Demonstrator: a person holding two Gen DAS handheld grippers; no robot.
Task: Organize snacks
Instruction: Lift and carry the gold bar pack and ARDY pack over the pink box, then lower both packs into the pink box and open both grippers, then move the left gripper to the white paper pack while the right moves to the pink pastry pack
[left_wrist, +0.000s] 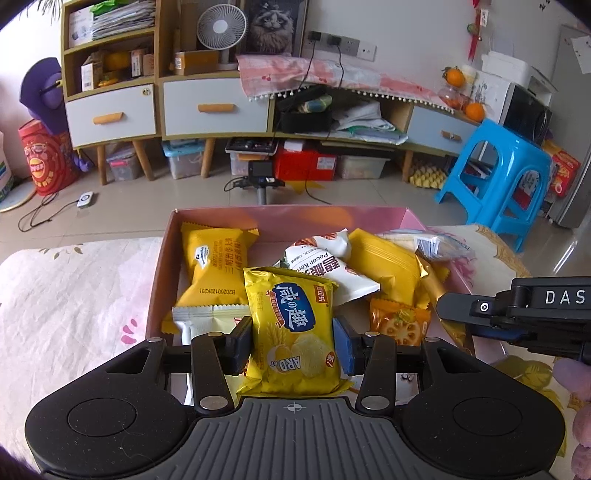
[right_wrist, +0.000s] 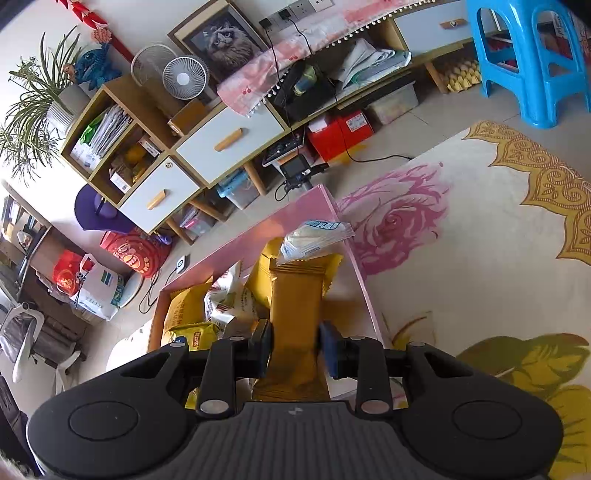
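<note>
A pink cardboard box (left_wrist: 162, 266) on the flowered table holds several snack packs. My left gripper (left_wrist: 291, 341) is shut on a yellow chip packet (left_wrist: 291, 325), held over the box's near side. Behind it lie a yellow cake pack (left_wrist: 214, 266), a white pecan pack (left_wrist: 332, 269) and an orange pack (left_wrist: 400, 321). My right gripper (right_wrist: 295, 349) is shut on a long golden wafer packet (right_wrist: 295, 306), over the pink box (right_wrist: 354, 266) near its right wall. A clear-wrapped bun (right_wrist: 314, 236) lies at the far corner. The right gripper (left_wrist: 517, 314) shows at the right edge of the left wrist view.
The table carries a cloth (right_wrist: 461, 229) with pink and yellow flowers. Beyond it stand a low cabinet with drawers (left_wrist: 214, 107), a blue plastic stool (left_wrist: 498, 177) and a camera on a pole (left_wrist: 262, 177). A gloved hand (left_wrist: 576, 387) shows at the right edge.
</note>
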